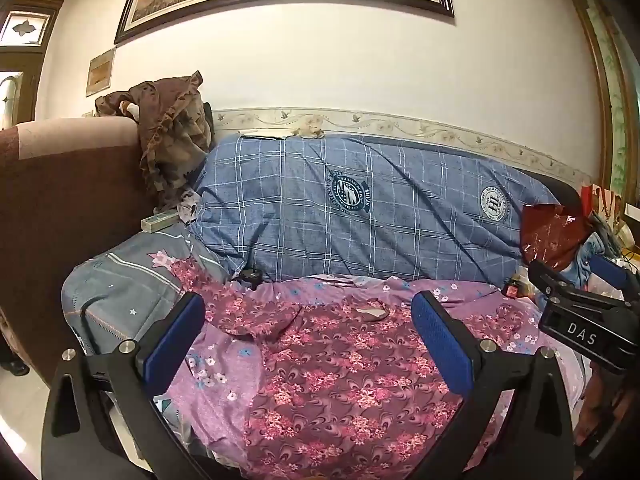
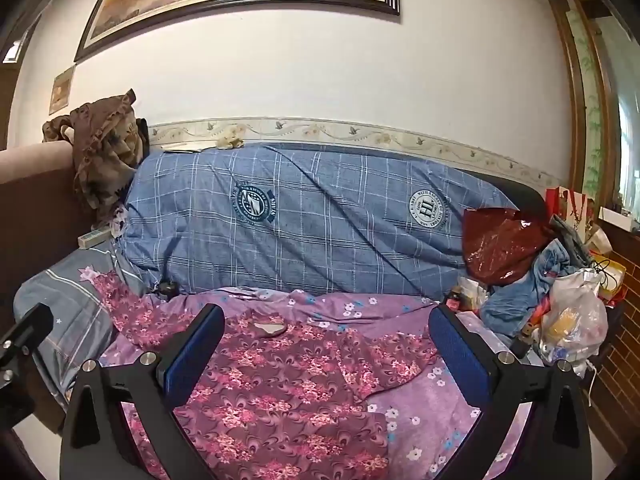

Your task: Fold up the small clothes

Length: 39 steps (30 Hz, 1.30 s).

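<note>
Judging from the left wrist view first: folding looks barely begun. The floral garment, maroon with pink flowers, lies spread face-up on the purple floral sheet covering the sofa seat, neckline toward 12 o'clock, one sleeve stretched out to about 10 o'clock. No fold line shows in this view. The left tongs stand wide apart, blue pads out at 9 and 3 o'clock, gripping nothing; whether the pads brush the cloth below cannot be told. At 3 o'clock the right tongs come into frame from the side, marked DAS; their opening is not readable from here. Blue plaid cover on the sofa back at 12 o'clock.

Right wrist view: same garment, neckline at about 11 o'clock, other sleeve lying out toward 3 o'clock onto the sheet. The lower hem edge near 5 o'clock looks straight and flat; a fold there is possible but not certain. The right tongs are also spread wide, empty, poised above the shirt body. Red plastic bag and a clutter pile at 3 o'clock, well apart from the garment.

Assessment: garment laid out and smoothed; sleeves and body folds all appear left to do.
</note>
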### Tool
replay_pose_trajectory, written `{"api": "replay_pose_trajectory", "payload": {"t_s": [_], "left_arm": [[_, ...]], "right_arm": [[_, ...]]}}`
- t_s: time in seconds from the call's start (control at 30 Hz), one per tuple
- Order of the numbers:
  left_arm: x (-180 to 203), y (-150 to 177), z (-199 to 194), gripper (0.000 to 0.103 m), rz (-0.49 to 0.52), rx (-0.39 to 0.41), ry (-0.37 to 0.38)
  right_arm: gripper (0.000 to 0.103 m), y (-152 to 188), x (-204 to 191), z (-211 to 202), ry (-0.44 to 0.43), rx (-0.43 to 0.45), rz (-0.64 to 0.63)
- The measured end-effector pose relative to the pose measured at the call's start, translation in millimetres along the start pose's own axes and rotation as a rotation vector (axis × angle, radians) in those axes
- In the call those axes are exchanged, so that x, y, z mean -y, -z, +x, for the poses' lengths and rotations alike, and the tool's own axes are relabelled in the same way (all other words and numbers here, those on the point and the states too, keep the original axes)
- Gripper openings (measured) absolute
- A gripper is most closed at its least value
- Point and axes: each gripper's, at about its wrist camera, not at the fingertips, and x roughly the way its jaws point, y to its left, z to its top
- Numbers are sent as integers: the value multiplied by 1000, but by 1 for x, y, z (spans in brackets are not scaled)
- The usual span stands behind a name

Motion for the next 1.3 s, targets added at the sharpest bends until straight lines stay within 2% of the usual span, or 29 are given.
{"api": "replay_pose_trajectory", "payload": {"t_s": [0.27,1.0,1.13,1.3], "left_arm": [[0,4,5,103,-1,-15,-7],[24,15,39,103,57,-94,16],[29,19,53,103,70,-125,10],[31,34,85,103,62,-211,4]], "right_arm": [[102,3,-20,22,-16,-19,1],[102,22,1,60,22,-82,28],[102,26,4,72,30,-97,27],[102,38,12,96,35,-138,34]]}}
